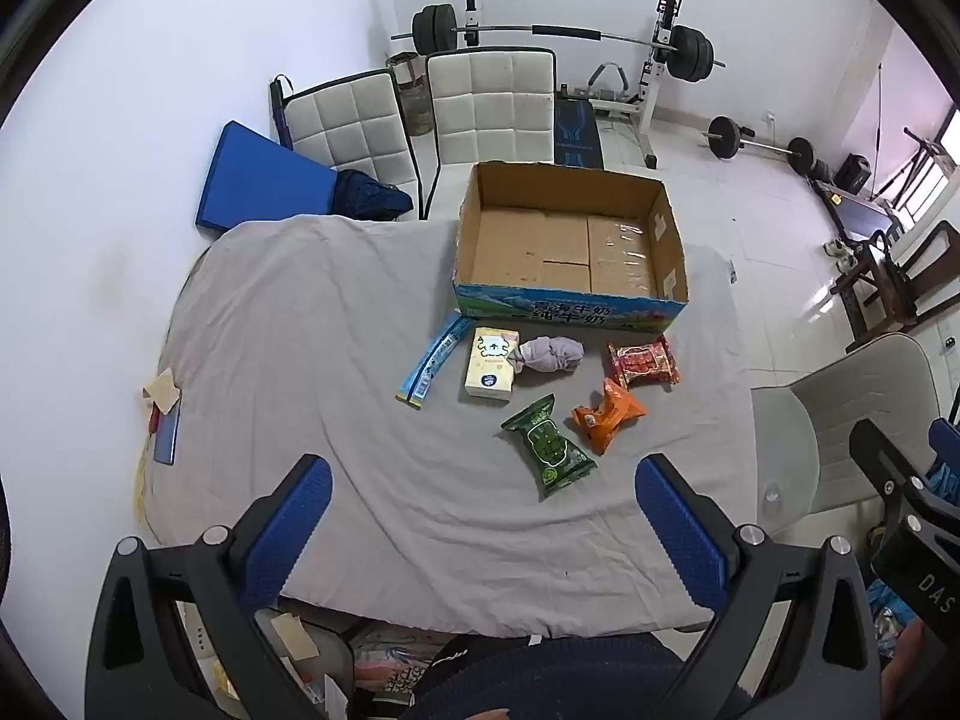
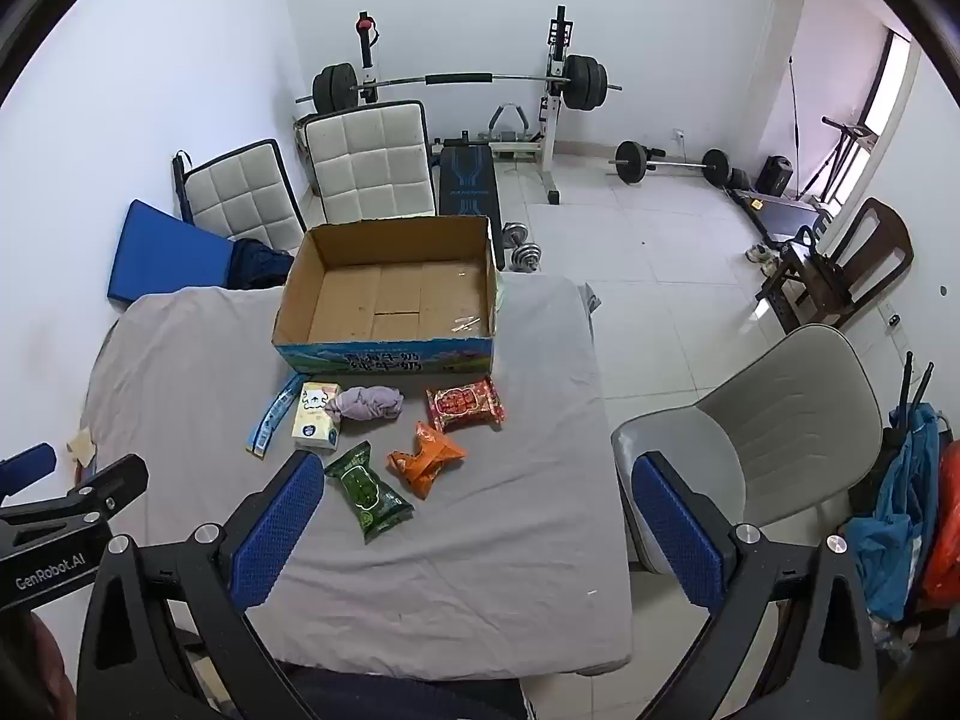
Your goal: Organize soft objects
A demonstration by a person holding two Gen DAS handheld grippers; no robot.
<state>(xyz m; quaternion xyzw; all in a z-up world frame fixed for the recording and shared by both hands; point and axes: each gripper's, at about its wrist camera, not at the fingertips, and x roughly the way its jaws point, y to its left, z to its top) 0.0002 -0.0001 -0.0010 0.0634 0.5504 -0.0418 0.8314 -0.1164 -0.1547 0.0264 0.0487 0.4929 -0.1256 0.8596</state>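
An open, empty cardboard box (image 1: 570,252) (image 2: 390,300) stands at the far side of a table covered with grey cloth (image 1: 300,330) (image 2: 510,510). In front of it lie a blue flat packet (image 1: 433,359) (image 2: 275,417), a pale yellow tissue pack (image 1: 492,363) (image 2: 316,417), a rolled lilac cloth (image 1: 549,354) (image 2: 369,403), a red snack bag (image 1: 643,362) (image 2: 465,405), an orange bag (image 1: 607,414) (image 2: 427,459) and a green bag (image 1: 547,447) (image 2: 366,492). My left gripper (image 1: 483,480) is open and empty, above the near table. My right gripper (image 2: 480,477) is open and empty, near the green bag.
Two white quilted chairs (image 1: 420,114) (image 2: 312,180) and a blue pad (image 1: 258,180) stand behind the table. A grey chair (image 2: 774,426) is at the right. Barbell rack (image 2: 468,84) and weights (image 2: 672,162) lie beyond. A phone (image 1: 166,435) rests at the table's left edge.
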